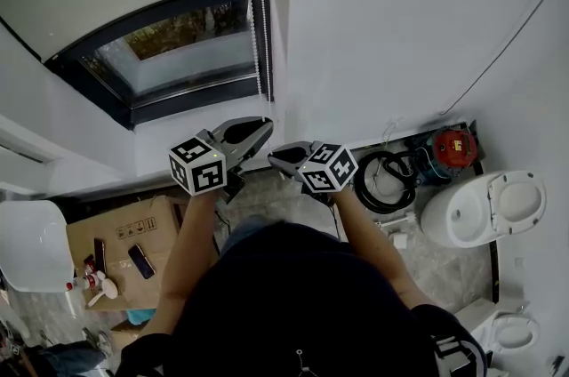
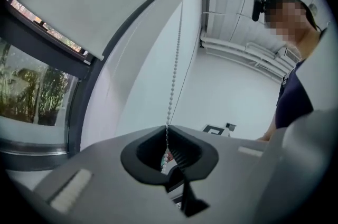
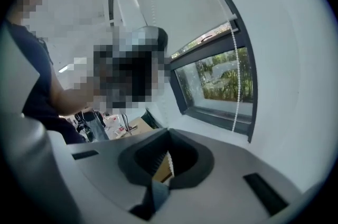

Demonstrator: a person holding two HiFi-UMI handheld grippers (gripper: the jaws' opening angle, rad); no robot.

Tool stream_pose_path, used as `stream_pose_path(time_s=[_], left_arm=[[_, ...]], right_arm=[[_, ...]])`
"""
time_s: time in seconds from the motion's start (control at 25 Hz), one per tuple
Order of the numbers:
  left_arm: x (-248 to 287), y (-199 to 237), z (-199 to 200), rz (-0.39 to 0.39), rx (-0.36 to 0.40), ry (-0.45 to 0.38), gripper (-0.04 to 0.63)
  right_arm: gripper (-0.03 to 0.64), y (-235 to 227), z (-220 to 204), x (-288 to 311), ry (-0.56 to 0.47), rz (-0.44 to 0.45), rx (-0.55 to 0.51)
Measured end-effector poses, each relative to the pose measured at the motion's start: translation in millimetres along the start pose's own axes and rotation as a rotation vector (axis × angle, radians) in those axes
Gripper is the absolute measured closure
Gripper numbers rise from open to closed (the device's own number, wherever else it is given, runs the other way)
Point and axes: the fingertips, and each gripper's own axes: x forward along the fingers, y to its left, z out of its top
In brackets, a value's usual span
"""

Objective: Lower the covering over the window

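Plainly, the white roller blind point(image 2: 105, 1) covers the upper part of the dark-framed window point(image 1: 169, 46), and greenery shows through the bare glass below it. Its white bead chain point(image 2: 174, 70) hangs at the frame's right edge. The left gripper point(image 2: 168, 133) and right gripper point(image 3: 168, 136) are both clamped on it.

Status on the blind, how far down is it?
Done: the roller blind covers the upper part of the window. In hand: the left gripper and right gripper are both shut on the bead chain, with beads showing between each pair of jaws. Left: the lower glass is uncovered, so more chain pulling looks needed.
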Motion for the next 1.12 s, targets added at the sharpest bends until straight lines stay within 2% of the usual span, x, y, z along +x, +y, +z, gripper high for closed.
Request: stream_pose_path(time_s=[0.12,0.4,0.56,0.76,0.84,0.92,1.0,1.12], left_arm=[[1.2,-2.4,-9.5,-0.012,-0.003,0.023,0.577],[-2.6,-2.2,-13.1,-0.023,-0.044,-0.004,0.577],[0.4,2.9,-28.8,-0.016,-0.067,0.029,0.577],[-2.9,-1.2,-33.7,-0.030,-0.094,0.009,0.577],[-3.4,-0.4,-34.1,-0.032,-0.096,0.008,0.577],[-5.4,-0.4,-34.3,-0.033,-0.105,-0.002,0.577],[-6.9,-1.3,-33.8,-0.037,-0.109,-0.014,0.577],[-8.3,-2.7,-34.2,-0.044,-0.107,-0.021,0.577]], right_arm=[[0.604,1.9,-7.9,4.6,0.030,-0.005,-0.008],[0.604,-1.0,-11.0,4.4,0.022,-0.014,0.018],[0.604,-3.3,-25.8,9.1,0.086,-0.035,-0.017],[0.604,-11.1,-31.6,3.2,0.001,-0.009,0.129],[0.603,-16.2,-34.5,-3.5,0.010,-0.003,0.154],[0.582,-22.3,-34.4,-12.8,0.036,-0.033,0.136],[0.486,-26.2,-22.5,-25.1,0.026,-0.058,0.102],[0.474,-22.3,15.0,-47.7,-0.038,-0.071,0.037]])
